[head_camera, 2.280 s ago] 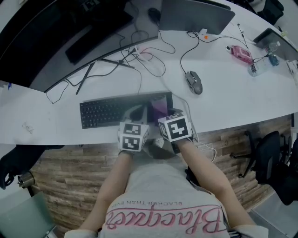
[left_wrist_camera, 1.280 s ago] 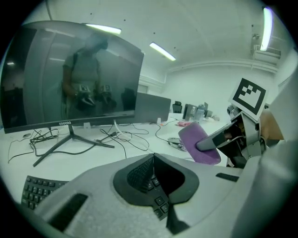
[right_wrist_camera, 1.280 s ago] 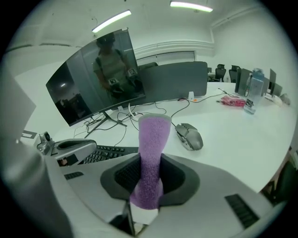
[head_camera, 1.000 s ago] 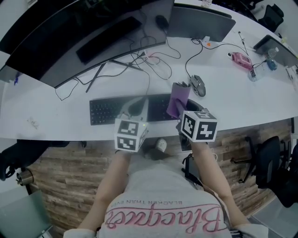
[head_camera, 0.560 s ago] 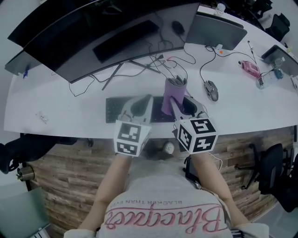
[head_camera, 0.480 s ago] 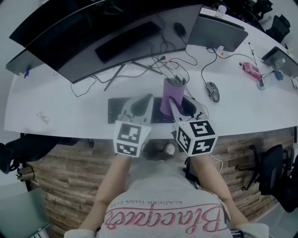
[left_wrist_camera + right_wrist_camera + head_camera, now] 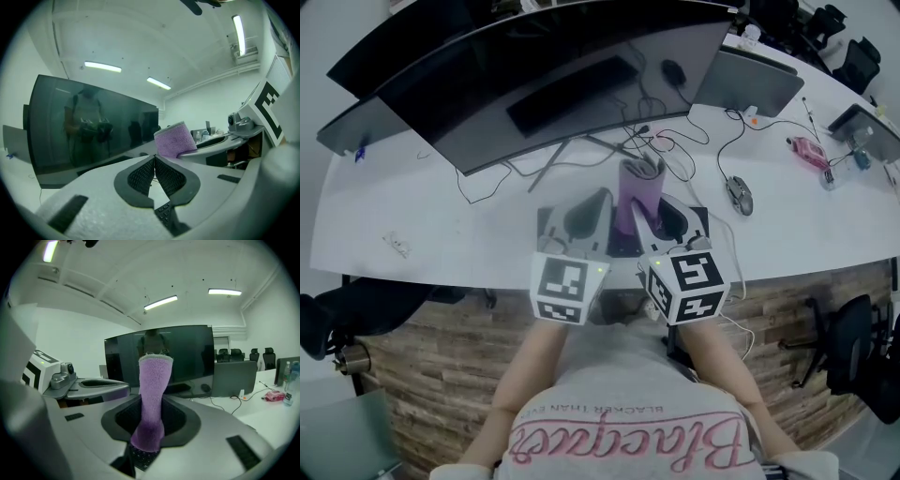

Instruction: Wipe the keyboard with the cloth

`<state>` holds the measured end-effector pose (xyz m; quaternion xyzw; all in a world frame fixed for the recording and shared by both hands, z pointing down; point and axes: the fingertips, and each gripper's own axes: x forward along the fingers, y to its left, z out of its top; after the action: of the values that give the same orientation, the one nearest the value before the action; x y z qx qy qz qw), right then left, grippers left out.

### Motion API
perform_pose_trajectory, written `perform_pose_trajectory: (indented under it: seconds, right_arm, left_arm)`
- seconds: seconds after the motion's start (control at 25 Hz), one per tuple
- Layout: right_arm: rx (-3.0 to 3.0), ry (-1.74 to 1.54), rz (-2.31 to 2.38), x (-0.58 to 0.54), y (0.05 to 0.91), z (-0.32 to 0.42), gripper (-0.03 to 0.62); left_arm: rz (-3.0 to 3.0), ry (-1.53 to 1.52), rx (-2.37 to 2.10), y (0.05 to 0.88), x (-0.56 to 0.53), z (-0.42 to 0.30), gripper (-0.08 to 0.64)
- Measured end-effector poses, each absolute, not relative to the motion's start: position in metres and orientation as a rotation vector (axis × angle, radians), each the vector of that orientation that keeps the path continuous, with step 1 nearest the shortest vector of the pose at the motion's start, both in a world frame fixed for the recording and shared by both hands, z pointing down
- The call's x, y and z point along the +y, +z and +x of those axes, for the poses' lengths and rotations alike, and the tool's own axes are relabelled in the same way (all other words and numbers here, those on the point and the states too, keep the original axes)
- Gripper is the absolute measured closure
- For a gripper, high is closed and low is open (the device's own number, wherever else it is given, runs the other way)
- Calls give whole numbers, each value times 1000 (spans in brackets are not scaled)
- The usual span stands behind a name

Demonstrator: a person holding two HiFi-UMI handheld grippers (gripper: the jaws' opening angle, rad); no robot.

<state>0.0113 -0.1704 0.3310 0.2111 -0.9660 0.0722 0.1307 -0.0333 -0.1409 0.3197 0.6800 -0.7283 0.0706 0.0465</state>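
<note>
A purple cloth point(image 7: 637, 190) stands up out of my right gripper point(image 7: 645, 223), whose jaws are shut on its lower end point(image 7: 149, 427); the cloth point(image 7: 153, 390) rises in front of the monitor. My left gripper point(image 7: 598, 202) hangs just to its left with its pads point(image 7: 140, 176) meeting at the tips and nothing between them. The black keyboard point(image 7: 623, 247) lies on the white desk under both grippers and is mostly hidden; a few keys point(image 7: 162, 213) show through the gap below the left pads. Both grippers are held above the keys, side by side.
A wide curved monitor point(image 7: 562, 84) stands behind the keyboard, with tangled cables point(image 7: 656, 141) at its foot. A closed laptop point(image 7: 750, 80) sits at the back right, a mouse point(image 7: 739, 195) right of the keyboard, a pink item point(image 7: 811, 150) farther right. The desk's front edge point(image 7: 441, 281) runs below the grippers.
The right gripper has lifted the cloth off the keyboard and drawn left, close beside the left gripper. The head view has swung up, showing more of the monitor.
</note>
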Motion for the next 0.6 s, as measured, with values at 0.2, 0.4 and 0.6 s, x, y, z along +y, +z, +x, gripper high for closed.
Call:
perform_pose_trajectory:
  seconds: [0.2, 0.4, 0.6]
  right_arm:
    - [-2821, 156, 665, -159, 325, -4, 502]
    - [-2826, 124, 715, -153, 319, -9, 502]
    - [-2846, 91, 722, -149, 314, -7, 502]
  left_arm:
    - [2111, 189, -2231, 311, -133, -46, 555]
    - [2155, 180, -2197, 307, -132, -51, 555]
    - [2173, 166, -2202, 300, -132, -49, 555]
